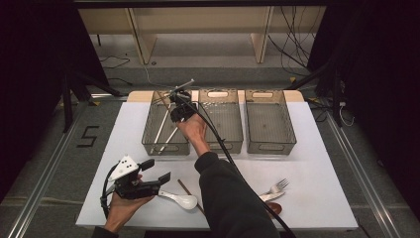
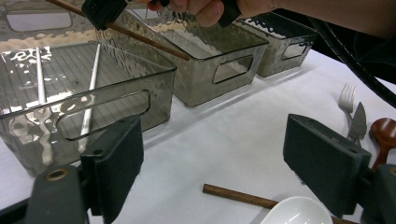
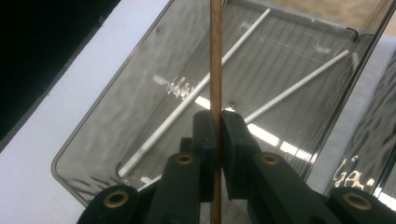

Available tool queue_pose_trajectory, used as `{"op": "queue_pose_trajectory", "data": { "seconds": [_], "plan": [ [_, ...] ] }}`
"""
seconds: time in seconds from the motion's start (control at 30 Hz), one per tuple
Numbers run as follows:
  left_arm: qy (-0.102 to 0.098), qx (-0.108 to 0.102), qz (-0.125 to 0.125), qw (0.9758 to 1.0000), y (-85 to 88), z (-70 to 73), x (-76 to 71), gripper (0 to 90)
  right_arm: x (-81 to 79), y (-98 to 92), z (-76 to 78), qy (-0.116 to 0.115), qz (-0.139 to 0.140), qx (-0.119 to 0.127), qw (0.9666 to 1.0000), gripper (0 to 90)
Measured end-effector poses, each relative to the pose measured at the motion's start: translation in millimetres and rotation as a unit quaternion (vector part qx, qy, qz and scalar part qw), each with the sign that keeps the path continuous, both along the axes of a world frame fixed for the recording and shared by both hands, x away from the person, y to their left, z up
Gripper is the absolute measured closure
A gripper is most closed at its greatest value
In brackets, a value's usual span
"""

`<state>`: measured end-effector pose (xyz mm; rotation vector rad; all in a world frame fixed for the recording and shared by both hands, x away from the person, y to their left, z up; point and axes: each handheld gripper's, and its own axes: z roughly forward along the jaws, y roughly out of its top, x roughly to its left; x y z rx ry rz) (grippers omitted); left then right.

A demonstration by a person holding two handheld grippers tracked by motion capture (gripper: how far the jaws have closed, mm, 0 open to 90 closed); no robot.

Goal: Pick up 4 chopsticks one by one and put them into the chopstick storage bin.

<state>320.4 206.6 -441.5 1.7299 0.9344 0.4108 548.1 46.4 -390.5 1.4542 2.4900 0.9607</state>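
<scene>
1. A white table [image 1: 322, 163] carries three smoky clear bins in a row at its far side; bare surface lies between the bins and the cutlery near the front edge.
2. The right arm reaches forward, its hand holding the right gripper [image 1: 179, 110] above the left bin [image 1: 148, 130], near that bin's far end.
3. Its jaws are pinched onto a brown chopstick [image 3: 215, 60], which hangs over the bin's open top, above two white chopsticks [image 3: 187, 103] lying on the bin floor.
4. The left gripper [image 1: 159, 171] rests low near the front left, jaws spread wide with nothing between them, just beside a white spoon [image 1: 182, 199] and a second brown chopstick [image 2: 240, 197].
</scene>
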Motion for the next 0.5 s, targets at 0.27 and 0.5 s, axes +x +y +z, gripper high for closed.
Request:
{"op": "queue_pose_trajectory", "data": {
  "seconds": [0.27,0.5],
  "plan": [
    [0.001,-0.002,0.001,1.0,-1.0,-0.1,-0.3,19.9,0.6,1.5,-2.8,0.001,0.0,0.002,1.0,85.2],
    [0.001,-0.002,0.0,1.0,-0.9,-0.1,-0.3,19.9,2.8,1.7,-3.5,0.003,-0.002,0.001,1.0,85.2]
  ]
}}
